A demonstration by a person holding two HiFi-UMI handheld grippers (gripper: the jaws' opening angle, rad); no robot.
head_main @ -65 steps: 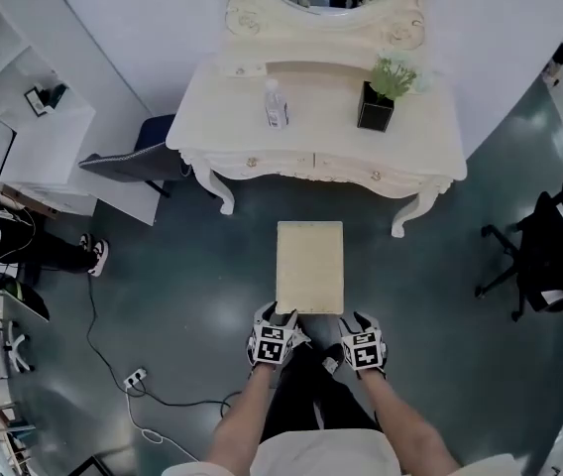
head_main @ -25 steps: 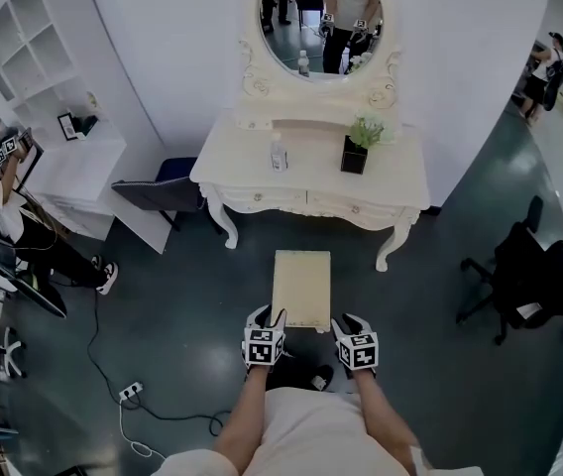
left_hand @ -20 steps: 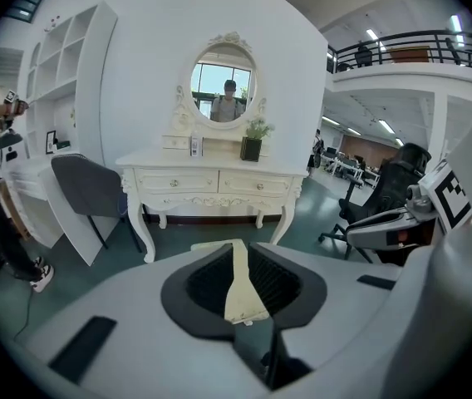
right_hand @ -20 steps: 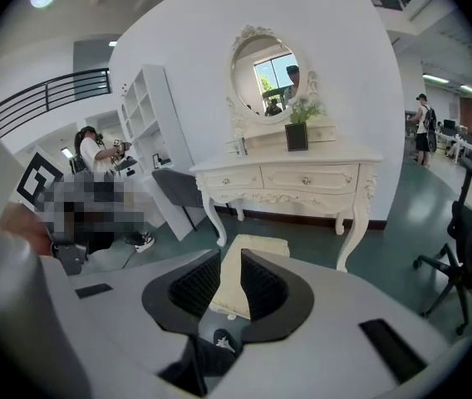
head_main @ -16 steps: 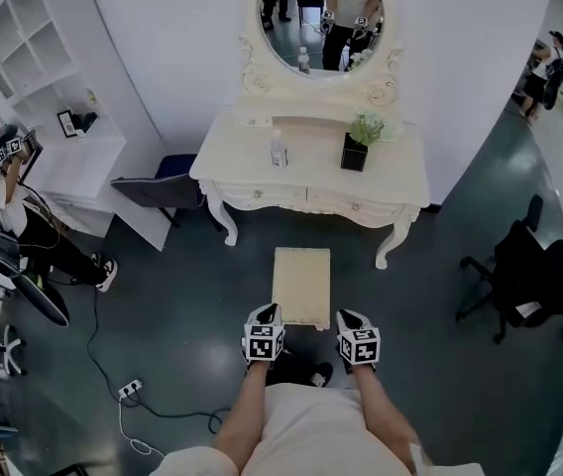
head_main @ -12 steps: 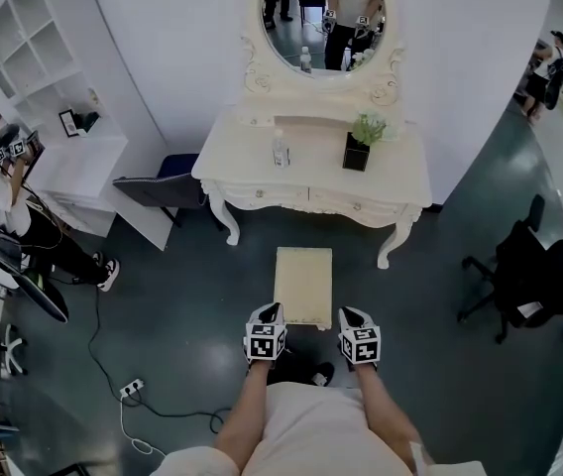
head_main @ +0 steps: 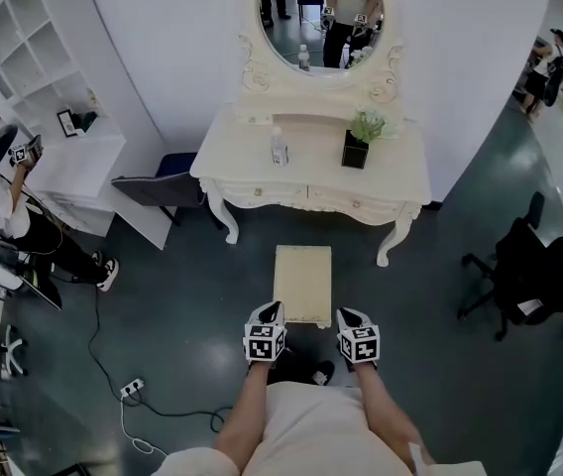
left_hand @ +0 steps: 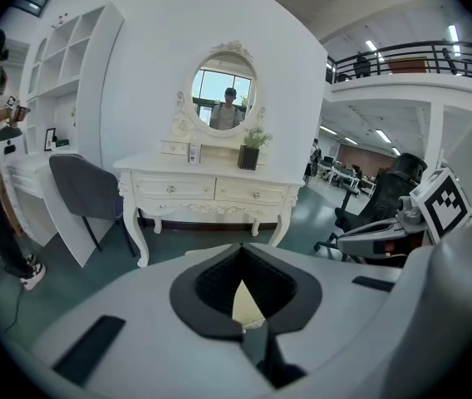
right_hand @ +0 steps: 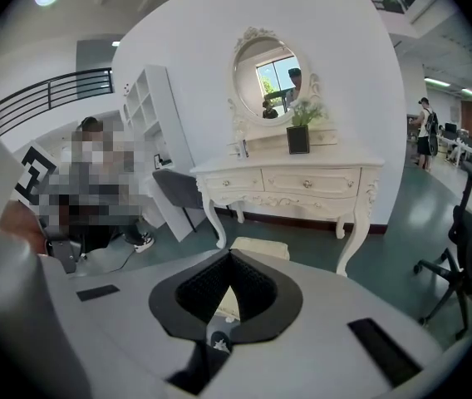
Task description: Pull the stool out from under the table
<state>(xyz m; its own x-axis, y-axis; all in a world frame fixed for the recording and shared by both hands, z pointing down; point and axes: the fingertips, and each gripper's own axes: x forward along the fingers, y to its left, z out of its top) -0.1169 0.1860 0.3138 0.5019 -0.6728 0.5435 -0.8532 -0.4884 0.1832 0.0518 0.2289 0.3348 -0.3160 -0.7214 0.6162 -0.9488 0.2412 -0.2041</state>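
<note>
The cream stool (head_main: 302, 284) stands on the dark floor in front of the white dressing table (head_main: 311, 157), wholly out from under it. My left gripper (head_main: 273, 308) sits at the stool's near left corner and my right gripper (head_main: 344, 314) just off its near right corner. Both are shut with nothing between the pads. In the left gripper view the jaw tips meet (left_hand: 240, 246) and a sliver of stool (left_hand: 247, 306) shows through the gap. In the right gripper view the tips (right_hand: 229, 253) meet below the stool (right_hand: 261, 246).
A bottle (head_main: 280, 147) and a potted plant (head_main: 358, 139) stand on the table below an oval mirror (head_main: 319, 13). A grey chair (head_main: 153, 188) stands at left and a black office chair (head_main: 529, 276) at right. A power strip with cable (head_main: 131, 388) and a person (head_main: 4, 216) are at left.
Both grippers stood open at the stool's near corners a second ago; both are shut now. The stool and the hands have stayed where they were.
</note>
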